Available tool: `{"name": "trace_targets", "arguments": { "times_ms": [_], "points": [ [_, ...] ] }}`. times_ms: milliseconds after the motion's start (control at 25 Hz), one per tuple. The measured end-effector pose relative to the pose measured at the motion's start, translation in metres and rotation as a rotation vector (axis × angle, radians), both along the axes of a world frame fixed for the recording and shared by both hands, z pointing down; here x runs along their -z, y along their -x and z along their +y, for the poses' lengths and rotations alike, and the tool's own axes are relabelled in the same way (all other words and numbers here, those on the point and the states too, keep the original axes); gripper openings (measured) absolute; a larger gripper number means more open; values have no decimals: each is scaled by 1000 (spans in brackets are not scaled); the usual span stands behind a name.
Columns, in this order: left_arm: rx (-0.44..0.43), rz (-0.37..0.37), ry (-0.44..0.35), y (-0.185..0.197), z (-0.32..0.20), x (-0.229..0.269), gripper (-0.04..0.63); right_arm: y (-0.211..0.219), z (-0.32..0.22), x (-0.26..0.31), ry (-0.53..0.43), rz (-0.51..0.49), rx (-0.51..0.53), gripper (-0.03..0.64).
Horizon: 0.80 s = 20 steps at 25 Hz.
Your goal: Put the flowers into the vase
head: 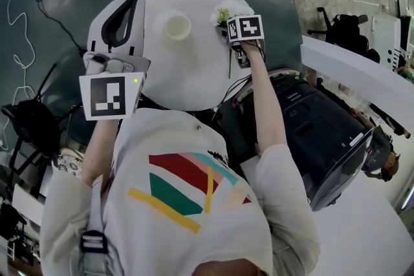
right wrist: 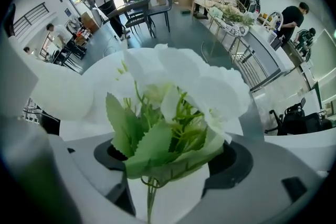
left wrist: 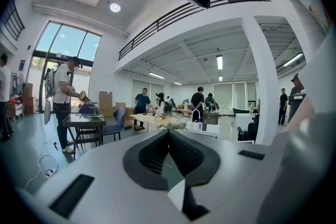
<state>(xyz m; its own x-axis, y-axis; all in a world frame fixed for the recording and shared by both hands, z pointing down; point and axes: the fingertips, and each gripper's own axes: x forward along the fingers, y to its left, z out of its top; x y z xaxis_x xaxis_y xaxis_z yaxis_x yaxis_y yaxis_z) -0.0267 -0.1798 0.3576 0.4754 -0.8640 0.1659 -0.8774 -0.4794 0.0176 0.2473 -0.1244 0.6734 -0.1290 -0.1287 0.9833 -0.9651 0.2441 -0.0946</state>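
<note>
**A:** Where are the flowers (head: 225, 13)?

**B:** In the right gripper (head: 240, 32), over the far right part of the round white tabletop (head: 187, 74). White petals, green leaves. The stem (head: 229, 63) runs back toward the person, beside the gripper.

**A:** How is the grip?

**B:** In the right gripper view the flowers (right wrist: 173, 107) fill the space between the fingers (right wrist: 239, 157). The leafy base sits against both sides, so they're clamped on the bunch, not fully together. A thin stem (right wrist: 149, 202) drops out below, with white tabletop behind it.

**A:** And the vase?

**B:** The vase (head: 176, 26) is white and upright on the tabletop, mouth up. It's just left of the flowers with a gap between them. The flowers aren't in it.

**A:** Left side?

**B:** The left gripper (head: 132, 3) is held at the tabletop's left edge, near the vase but not touching it. In the left gripper view the fingers (left wrist: 152, 152) are together, tips meeting, with nothing between them. That camera points out into the room: people standing, desks, a dark table with a blue chair (left wrist: 113, 123).

**A:** Anything else nearby?

**B:** A black case (head: 323, 132) on the floor at the person's right. Cables (head: 19, 22) on the dark floor at far left.
</note>
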Motion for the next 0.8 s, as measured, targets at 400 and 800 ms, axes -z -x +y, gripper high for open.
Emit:
{"name": "trace_targets", "arguments": {
  "times_ms": [400,800],
  "points": [
    [20,-2,-29,11,7,12,8,-7,-4,6,-49,-1,-70,235],
    [16,0,-65,21,23,30,8,-1,-29,61,-266,-108,-166,227]
  ]
}}
